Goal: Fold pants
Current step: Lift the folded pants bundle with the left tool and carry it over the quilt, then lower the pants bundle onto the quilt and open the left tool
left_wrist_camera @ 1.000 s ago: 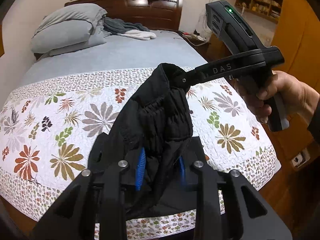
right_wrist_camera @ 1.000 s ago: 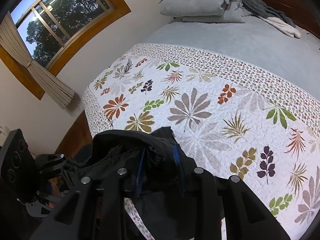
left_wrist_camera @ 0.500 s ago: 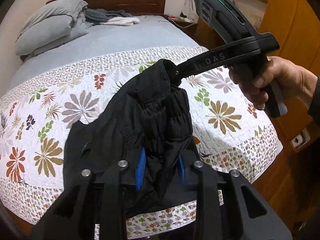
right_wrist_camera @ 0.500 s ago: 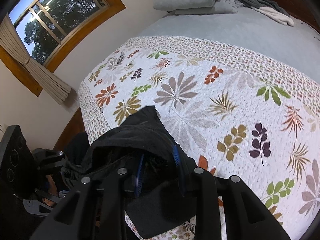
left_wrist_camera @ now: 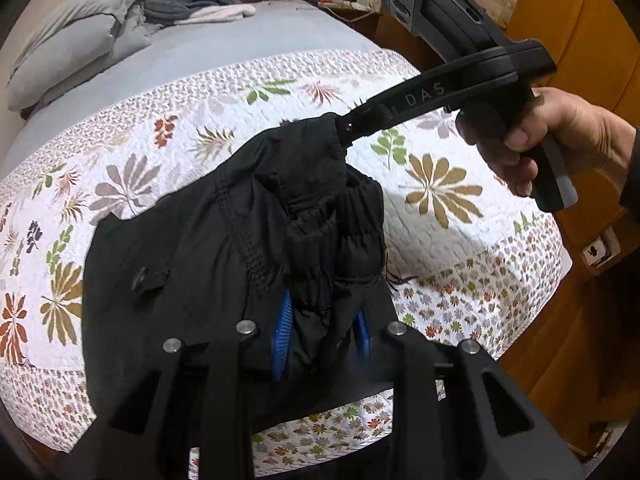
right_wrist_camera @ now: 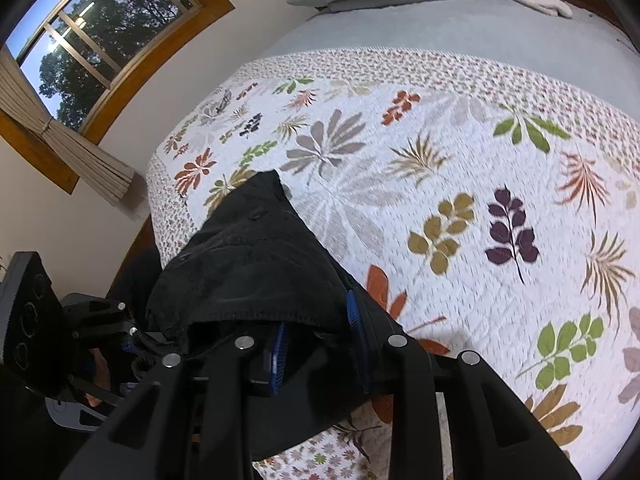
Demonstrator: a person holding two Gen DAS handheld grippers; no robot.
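Black pants [left_wrist_camera: 224, 248] are held over the near end of a bed with a floral quilt [left_wrist_camera: 120, 160]. My left gripper [left_wrist_camera: 320, 332] is shut on the bunched elastic waistband, fabric pinched between its blue pads. My right gripper [left_wrist_camera: 344, 132] is shut on another part of the waistband, higher up and farther right. In the right wrist view the right gripper [right_wrist_camera: 316, 340] clamps black fabric [right_wrist_camera: 256, 264] that drapes left over the quilt [right_wrist_camera: 440, 184]. The left part of the pants lies spread on the quilt.
Grey pillows [left_wrist_camera: 76, 48] and loose clothes [left_wrist_camera: 200, 8] lie at the head of the bed. A wooden wardrobe [left_wrist_camera: 580, 40] stands at the right. A window with a curtain [right_wrist_camera: 72, 64] is on the left wall. The bed's foot edge [left_wrist_camera: 400, 420] is near.
Both grippers have carried the pants forward and lower over the quilt. More black fabric now lies spread on the bed at the left.
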